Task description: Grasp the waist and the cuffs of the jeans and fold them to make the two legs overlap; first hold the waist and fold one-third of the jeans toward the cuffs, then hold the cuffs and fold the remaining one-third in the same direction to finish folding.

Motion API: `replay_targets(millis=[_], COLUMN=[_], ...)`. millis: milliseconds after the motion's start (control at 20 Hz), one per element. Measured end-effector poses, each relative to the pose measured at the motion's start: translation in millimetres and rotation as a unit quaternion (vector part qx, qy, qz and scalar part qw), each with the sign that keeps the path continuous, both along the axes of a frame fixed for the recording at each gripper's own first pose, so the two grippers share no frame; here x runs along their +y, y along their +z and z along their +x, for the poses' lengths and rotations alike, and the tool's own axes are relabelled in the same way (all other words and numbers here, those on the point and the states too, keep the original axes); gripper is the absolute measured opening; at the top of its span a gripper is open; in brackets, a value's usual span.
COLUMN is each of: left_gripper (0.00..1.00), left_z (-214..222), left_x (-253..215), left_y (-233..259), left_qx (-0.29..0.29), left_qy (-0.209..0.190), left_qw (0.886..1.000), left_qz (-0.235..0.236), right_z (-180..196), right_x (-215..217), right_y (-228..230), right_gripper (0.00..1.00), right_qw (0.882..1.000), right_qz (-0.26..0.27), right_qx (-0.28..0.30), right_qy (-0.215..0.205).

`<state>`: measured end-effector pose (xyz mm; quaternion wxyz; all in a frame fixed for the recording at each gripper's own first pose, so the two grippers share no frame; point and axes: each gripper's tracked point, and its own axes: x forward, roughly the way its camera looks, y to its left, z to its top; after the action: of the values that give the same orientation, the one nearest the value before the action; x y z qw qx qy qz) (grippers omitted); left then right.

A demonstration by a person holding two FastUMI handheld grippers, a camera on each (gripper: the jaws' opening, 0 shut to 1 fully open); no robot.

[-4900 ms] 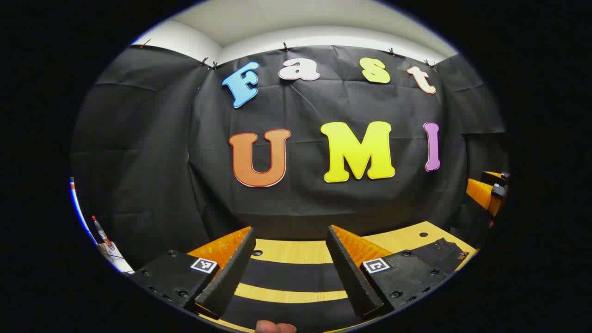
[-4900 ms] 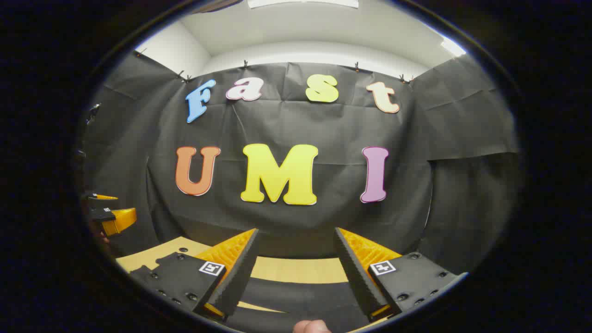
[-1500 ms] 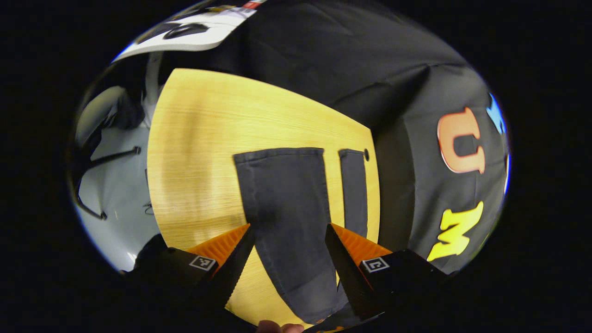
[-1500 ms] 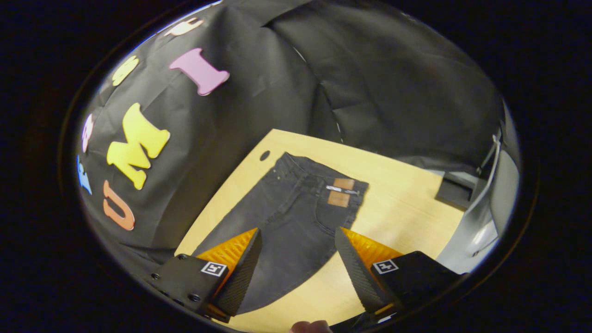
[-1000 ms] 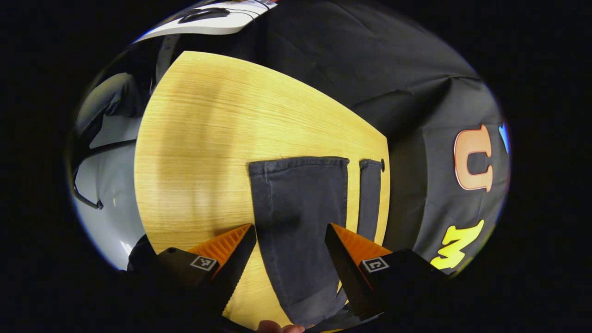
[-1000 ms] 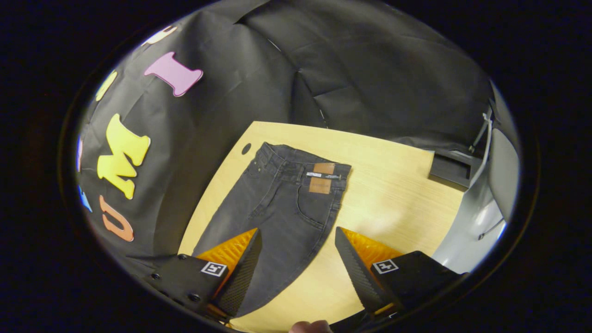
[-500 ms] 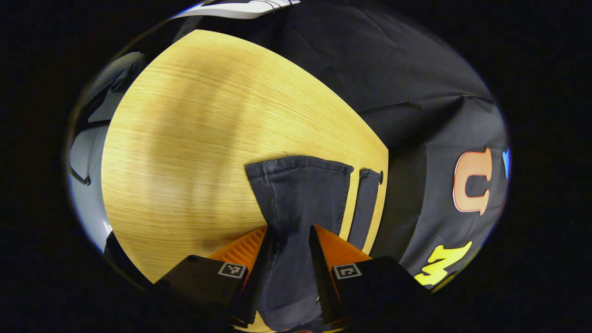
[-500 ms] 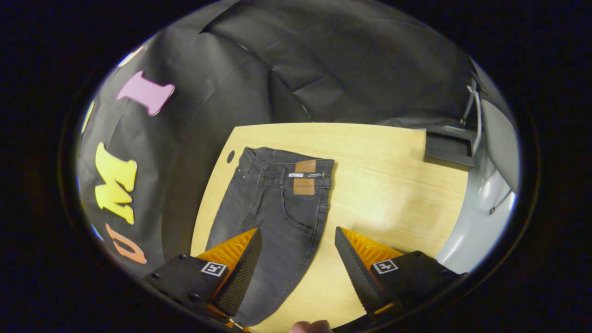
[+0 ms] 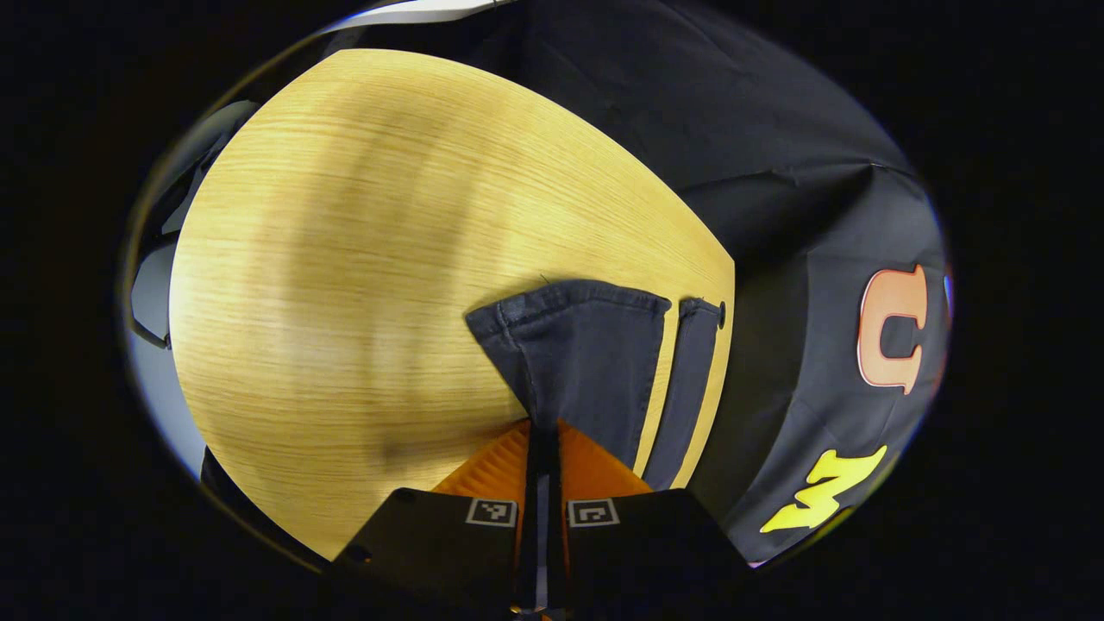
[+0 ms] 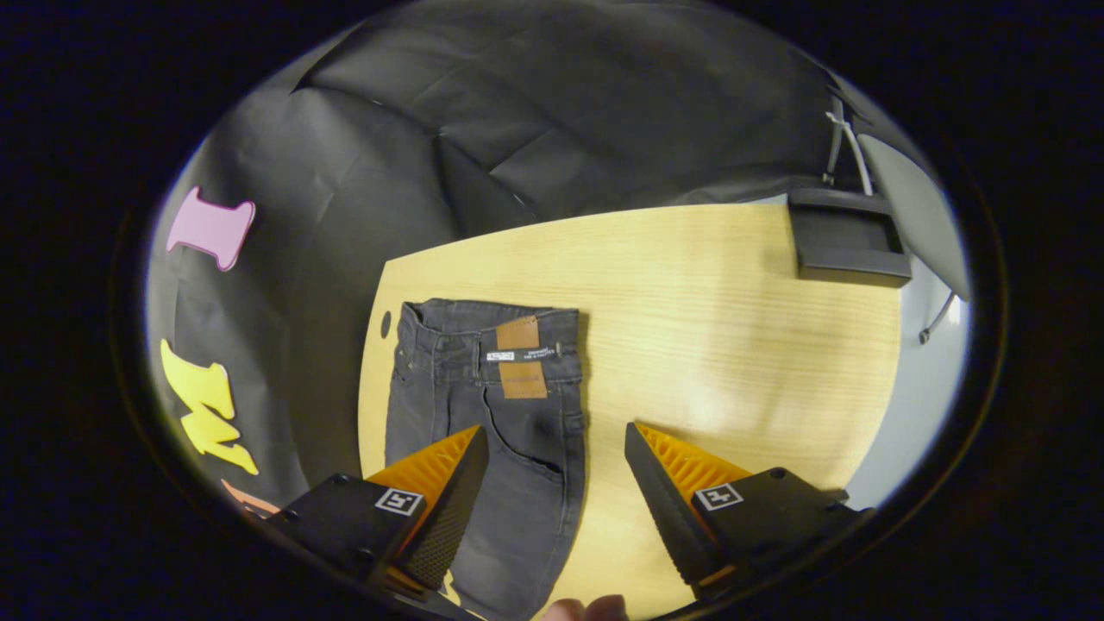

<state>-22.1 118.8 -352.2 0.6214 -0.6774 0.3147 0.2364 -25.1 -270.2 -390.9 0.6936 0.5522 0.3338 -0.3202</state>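
Your left gripper (image 9: 543,431) is pinching the near leg of the jeans (image 9: 595,362) just short of its cuff (image 9: 565,297) (fingers closed on the denim). Your right gripper (image 10: 552,483) is hovering wide apart over the hip, the waist (image 10: 487,315) lying ahead along the jeans' long axis on the table (image 10: 733,345).

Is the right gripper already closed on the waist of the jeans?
No, the right gripper hangs open above the jeans, and the waist lies flat on the table, farther ahead.
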Motion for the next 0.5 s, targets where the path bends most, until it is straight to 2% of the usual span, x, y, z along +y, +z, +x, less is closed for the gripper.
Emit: replay_targets(millis=[50,100,250,300,350,400,450,500], left_gripper=[0.07,0.07,0.07,0.07,0.07,0.07,0.07,0.06], left_z=[1,2,5,7,8,9,9,10], left_x=[-1,0,-3,-3,-5,-6,-7,-8], left_y=[0,1,3,3,2,3,5,7], left_qx=[-0.001,-0.001,0.001,0.002,0.003,0.001,0.000,-0.002], left_qy=[-0.003,-0.006,-0.011,-0.013,-0.016,-0.018,-0.022,-0.025], left_qw=[1.000,1.000,1.000,1.000,1.000,1.000,1.000,1.000], left_qz=[-0.001,0.000,-0.005,-0.006,-0.006,-0.007,-0.006,-0.005], right_z=[7,14,29,32,33,34,31,27], right_x=[-1,-3,-1,0,-1,0,1,-1], right_y=[0,0,-2,-2,-2,-2,-8,-10], right_gripper=[0.96,0.92,0.98,0.92,0.99,0.98,0.96,0.84], right_qw=[1.000,1.000,1.000,0.999,0.999,0.999,0.999,0.998], right_qz=[-0.004,-0.008,-0.016,-0.022,-0.027,-0.032,-0.034,-0.033], right_qx=[0.000,0.000,0.003,0.005,0.007,0.012,0.027,0.046], right_qy=[0.003,0.007,0.020,0.024,0.028,0.028,0.027,0.024])
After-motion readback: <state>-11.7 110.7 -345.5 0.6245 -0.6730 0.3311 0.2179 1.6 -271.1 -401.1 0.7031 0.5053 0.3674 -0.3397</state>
